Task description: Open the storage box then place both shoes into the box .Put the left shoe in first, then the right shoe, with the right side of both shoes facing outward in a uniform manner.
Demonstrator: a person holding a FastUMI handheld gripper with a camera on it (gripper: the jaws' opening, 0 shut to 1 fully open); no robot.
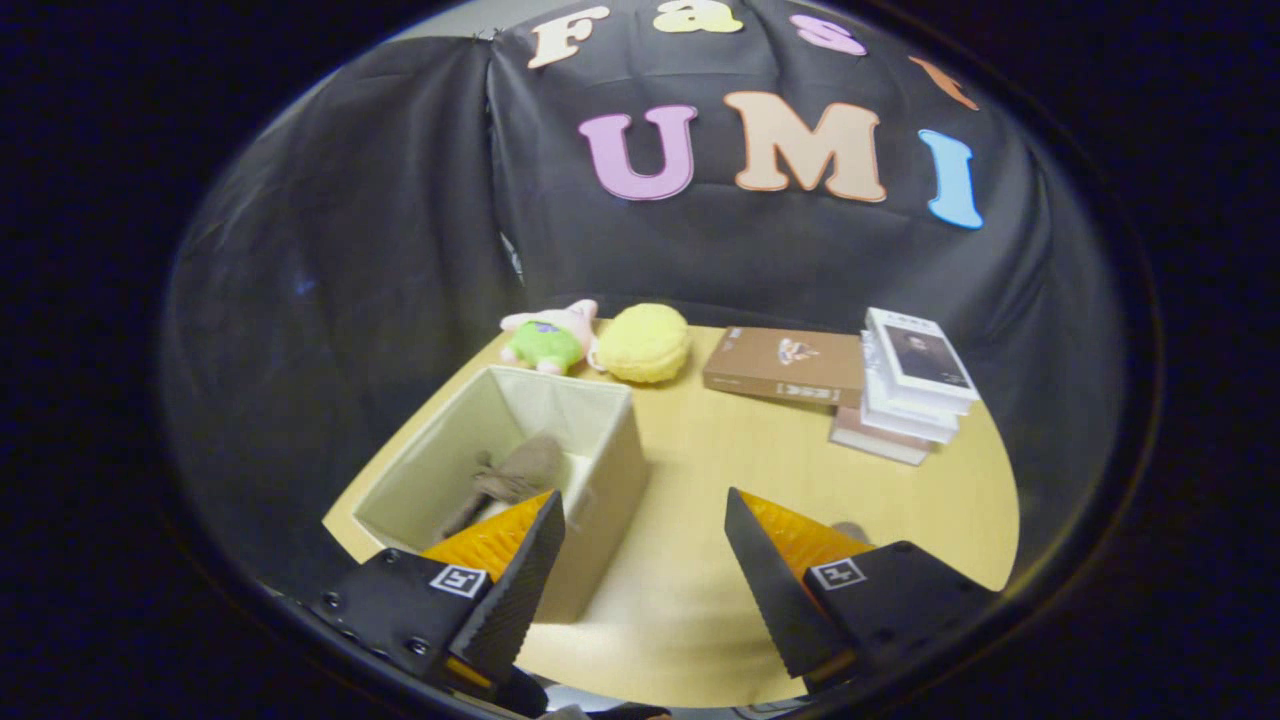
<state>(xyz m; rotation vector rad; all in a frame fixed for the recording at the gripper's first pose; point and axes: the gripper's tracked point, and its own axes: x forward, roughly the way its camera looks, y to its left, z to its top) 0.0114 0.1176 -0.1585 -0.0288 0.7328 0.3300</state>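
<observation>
The gripper hangs above the near part of the table, tilted down, its two fingers spread wide with nothing between them but bare tabletop; the left fingertip overlaps the near right corner of the storage box, the right fingertip stands over open wood. The box sits at eleven o'clock from the fingers, lid off, open top up; one brown shoe lies inside it, toward the near wall. A small brown shape just behind the right finger could be the other shoe, though I cannot tell. Room lies free between box and books; the box's right wall stands closest to the left finger. Beyond, at twelve o'clock, a yellow plush and a green and pink plush toy; at one o'clock a brown book; at two o'clock a stack of books.
</observation>
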